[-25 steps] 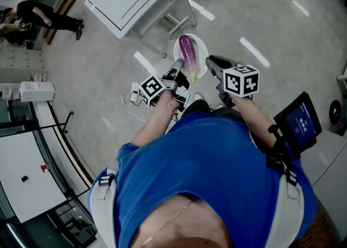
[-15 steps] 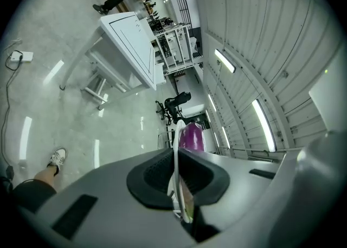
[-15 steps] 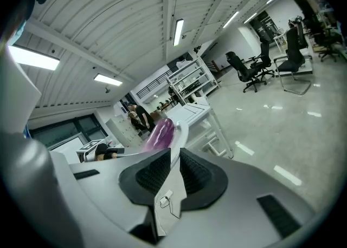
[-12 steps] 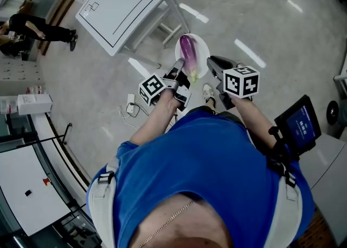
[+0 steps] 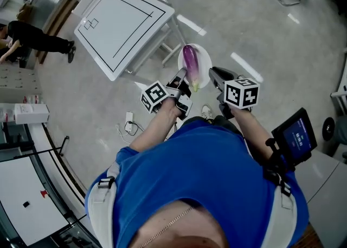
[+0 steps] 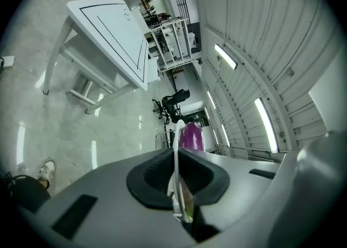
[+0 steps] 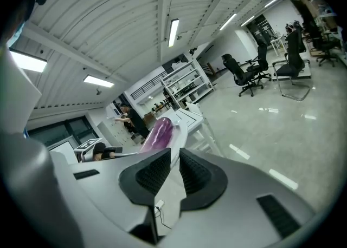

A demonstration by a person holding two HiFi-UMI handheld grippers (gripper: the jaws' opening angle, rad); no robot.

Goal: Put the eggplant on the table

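A purple eggplant point(image 5: 190, 62) lies on a white plate point(image 5: 201, 57) carried in the air above the floor. My left gripper point(image 5: 181, 77) is shut on the plate's near-left rim; in the left gripper view the thin rim point(image 6: 176, 144) sits between the pads, with the eggplant point(image 6: 191, 136) behind it. My right gripper point(image 5: 215, 73) grips the near-right rim; the right gripper view shows the plate point(image 7: 182, 131) and eggplant point(image 7: 159, 132) just past its pads. The white table point(image 5: 119, 25) with black outlines stands ahead to the left, a short way beyond the plate.
A power strip with a cable point(image 5: 129, 128) lies on the grey floor below my left arm. A person in black point(image 5: 32, 37) bends at far left. White desks point(image 5: 21, 187) line the left side. Office chairs point(image 7: 246, 71) stand far off on the right.
The table has come nearer and lower in the head view as the person walks toward it. Both grippers have kept hold of the plate, and the eggplant still rests on it.
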